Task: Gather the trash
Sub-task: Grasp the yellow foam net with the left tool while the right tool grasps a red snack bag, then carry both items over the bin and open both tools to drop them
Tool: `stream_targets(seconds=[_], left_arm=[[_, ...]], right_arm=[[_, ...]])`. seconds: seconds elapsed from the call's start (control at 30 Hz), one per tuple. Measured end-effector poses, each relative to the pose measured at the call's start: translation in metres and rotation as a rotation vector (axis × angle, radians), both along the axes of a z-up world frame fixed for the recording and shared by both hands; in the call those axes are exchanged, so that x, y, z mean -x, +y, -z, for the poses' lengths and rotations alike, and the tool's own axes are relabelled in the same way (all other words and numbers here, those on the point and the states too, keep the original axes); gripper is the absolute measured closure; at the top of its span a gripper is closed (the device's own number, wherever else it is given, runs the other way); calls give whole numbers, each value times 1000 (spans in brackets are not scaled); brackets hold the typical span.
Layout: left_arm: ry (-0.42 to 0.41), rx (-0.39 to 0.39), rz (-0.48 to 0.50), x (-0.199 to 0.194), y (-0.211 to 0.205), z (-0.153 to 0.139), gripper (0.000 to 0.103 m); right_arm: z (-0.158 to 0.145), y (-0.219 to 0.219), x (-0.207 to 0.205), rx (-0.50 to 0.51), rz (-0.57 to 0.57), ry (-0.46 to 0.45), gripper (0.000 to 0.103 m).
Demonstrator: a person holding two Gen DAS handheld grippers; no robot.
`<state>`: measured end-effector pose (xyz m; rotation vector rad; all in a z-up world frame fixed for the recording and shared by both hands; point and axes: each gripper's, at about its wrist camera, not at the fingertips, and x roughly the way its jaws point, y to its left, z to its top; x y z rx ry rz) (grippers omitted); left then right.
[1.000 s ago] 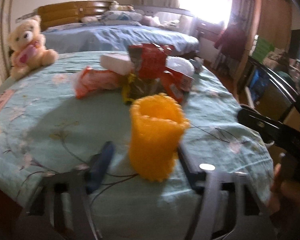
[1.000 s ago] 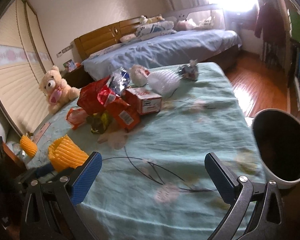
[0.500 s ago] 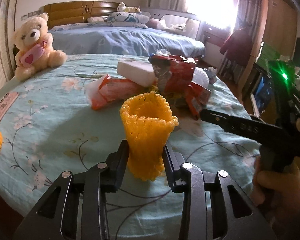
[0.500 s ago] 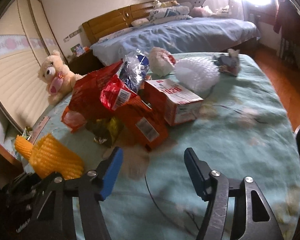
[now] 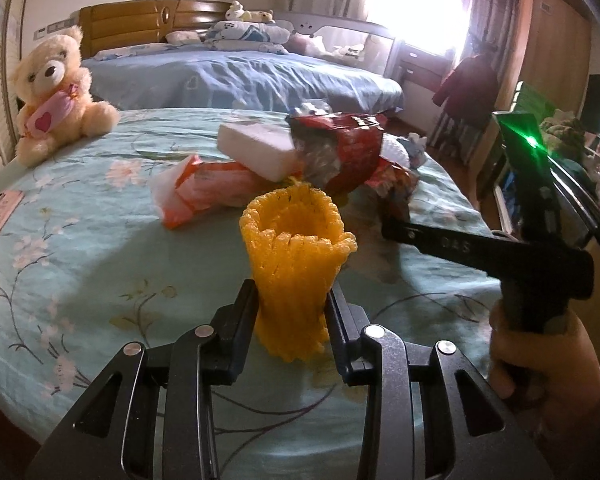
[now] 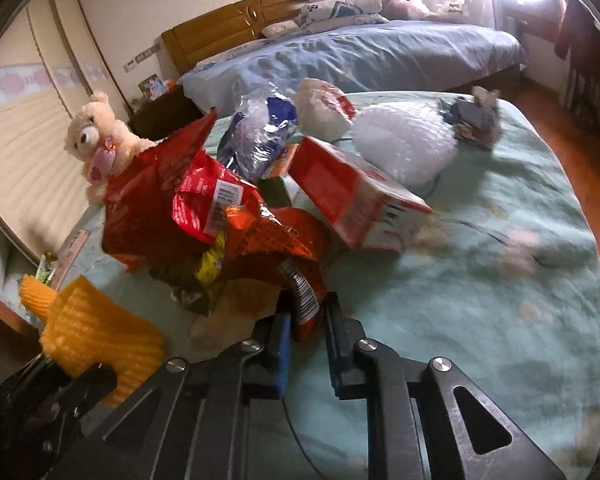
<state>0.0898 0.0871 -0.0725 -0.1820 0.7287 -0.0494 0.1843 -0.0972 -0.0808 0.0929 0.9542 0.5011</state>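
A: Round bench (image 5: 80,248) under a floral cloth, trash heaped mid-bench, teddy bear (image 5: 54,92) at the far edge.

B: Left tool (image 5: 292,312) clamped on the yellow foam sleeve (image 5: 294,268), upright near the front edge.

A: Right tool (image 6: 306,332) pinching the orange snack wrapper (image 6: 276,248) at the pile's near side.

Yellow foam net (image 5: 294,276): soft, ribbed, matt. Snack bag (image 6: 276,248): glossy crinkled foil. Bench (image 6: 480,280) cloth: matt printed fabric. Box (image 6: 356,196): smooth card.
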Motion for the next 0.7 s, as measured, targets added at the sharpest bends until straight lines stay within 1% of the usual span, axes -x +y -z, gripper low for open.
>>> stream_targets(seconds=[0.13,0.27,0.47,0.7], left_arm=[[-7,10,43,0,-15,-4,70],[-8,13,104,0,-38,-7,70],[-11,27,182,-5,-71,-14,71],[-20,11,273,-10,-114,-22,71]], right_arm=[[-6,-28,20,-34,21,7,89],[-9,-55,34,-45,50,13,89],[-19,-103,50,-62,130,-2,90],[-24,-146,64,-68,210,-17,90]])
